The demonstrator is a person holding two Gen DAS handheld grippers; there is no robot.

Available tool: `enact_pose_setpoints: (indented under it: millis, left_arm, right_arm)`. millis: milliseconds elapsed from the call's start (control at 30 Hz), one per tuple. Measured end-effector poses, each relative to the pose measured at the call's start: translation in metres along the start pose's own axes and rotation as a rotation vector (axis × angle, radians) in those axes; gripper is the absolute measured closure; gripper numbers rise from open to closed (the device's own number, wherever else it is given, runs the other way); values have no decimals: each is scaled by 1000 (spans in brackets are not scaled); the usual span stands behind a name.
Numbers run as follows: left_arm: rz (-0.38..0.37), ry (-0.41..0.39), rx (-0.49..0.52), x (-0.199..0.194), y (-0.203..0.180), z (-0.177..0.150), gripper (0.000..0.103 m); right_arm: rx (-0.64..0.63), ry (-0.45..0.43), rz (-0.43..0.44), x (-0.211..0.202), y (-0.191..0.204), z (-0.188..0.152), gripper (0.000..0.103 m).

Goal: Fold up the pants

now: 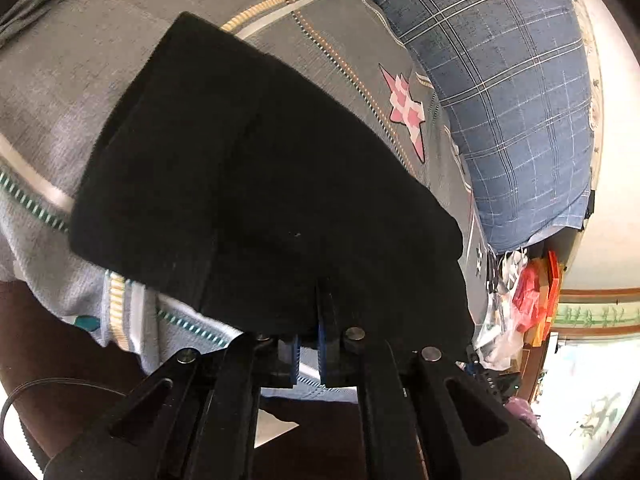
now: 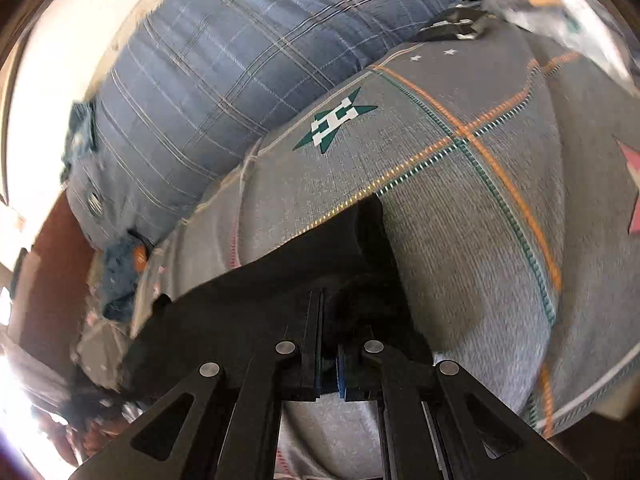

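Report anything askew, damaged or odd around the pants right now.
Nothing looks damaged or spilled. The black pants lie diagonally across the grey bedspread, both the left gripper and right gripper clamped on the near edge. Only clutter: bags piled beyond the bed.

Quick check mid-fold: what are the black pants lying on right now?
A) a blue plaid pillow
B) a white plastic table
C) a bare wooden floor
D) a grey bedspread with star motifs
D: the black pants spread over the grey bedspread, pink star beside them.

Black pants (image 1: 248,184) — folded, flat on bedspread (image 1: 60,80)
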State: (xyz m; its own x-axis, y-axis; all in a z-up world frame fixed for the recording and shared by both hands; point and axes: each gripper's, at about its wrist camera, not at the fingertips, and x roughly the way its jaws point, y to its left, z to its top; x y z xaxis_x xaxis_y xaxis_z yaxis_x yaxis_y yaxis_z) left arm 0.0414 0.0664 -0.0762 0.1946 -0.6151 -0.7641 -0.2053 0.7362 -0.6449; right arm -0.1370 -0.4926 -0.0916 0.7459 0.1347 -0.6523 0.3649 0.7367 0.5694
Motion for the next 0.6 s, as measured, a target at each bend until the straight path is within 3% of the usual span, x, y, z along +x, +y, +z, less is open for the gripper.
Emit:
enact_pose_setpoints:
  millis: [100,200,433,467,533,567,600]
  left_arm:
    - [8,-9,-20,3,8,3,97]
    - [-3,35,-41,8,20,-2,97]
    - [-43,41,135,-48,7,-17,93]
    - [-49,5,163,-61,3,-17,89]
    - [-43,-68,179,-75,0,-9,65]
    - [-33,-112,158,-79,-1,-2,48]
    - [-41,-139,132,-79,0,5,44]
  right_arm:
    - [-42,-39,0,-10,7,-4,99]
    - [-60,17,-78,7,0,-9,99]
    - [-20,-22,-49,-21,-3,-3,82]
    - [-1,-35,-37,-26,-7,2,78]
    - [37,-54,-19,-31,-12,14,69]
    - [45,-56,-13,-31,-12,17,66]
    - [50,-49,-4,-26,-10,22,66]
